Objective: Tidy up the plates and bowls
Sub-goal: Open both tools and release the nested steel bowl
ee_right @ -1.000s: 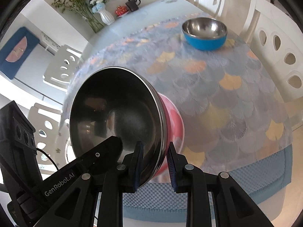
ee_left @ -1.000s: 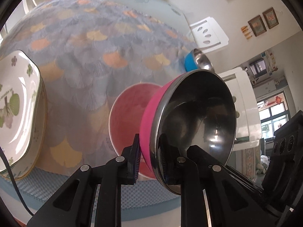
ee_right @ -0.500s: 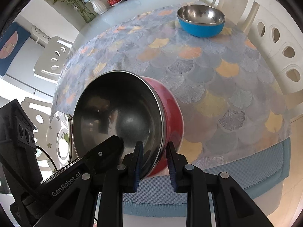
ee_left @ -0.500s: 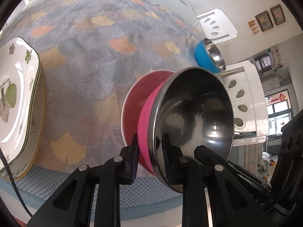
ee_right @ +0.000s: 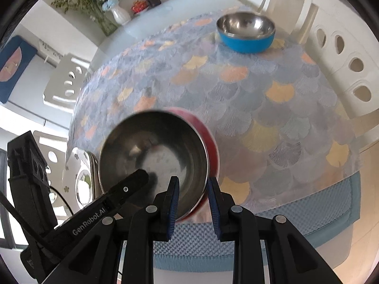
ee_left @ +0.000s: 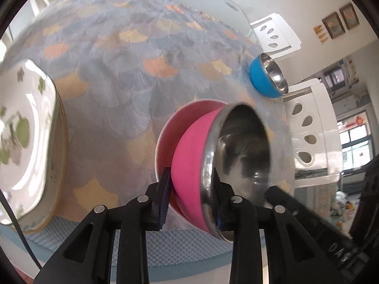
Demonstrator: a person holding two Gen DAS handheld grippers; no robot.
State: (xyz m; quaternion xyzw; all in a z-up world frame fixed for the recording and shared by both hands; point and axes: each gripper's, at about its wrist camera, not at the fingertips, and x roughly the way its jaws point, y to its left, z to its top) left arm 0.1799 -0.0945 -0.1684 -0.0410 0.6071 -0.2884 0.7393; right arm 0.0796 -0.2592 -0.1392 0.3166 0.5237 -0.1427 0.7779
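Two hand-held grippers meet at one steel-lined pink bowl (ee_left: 189,156), which sits nested inside a red bowl (ee_left: 170,127) near the front edge of a round table (ee_right: 272,123) covered in a fan-patterned cloth. The left gripper (ee_left: 190,196) straddles the pink bowl's rim; its jaws have just been opening, and the outer pad now stands clear of the wall. The right gripper (ee_right: 193,201) straddles the same rim, though whether its pads press cannot be told. A blue bowl (ee_right: 246,34) sits at the far side. Stacked floral plates (ee_left: 26,142) lie at the left edge.
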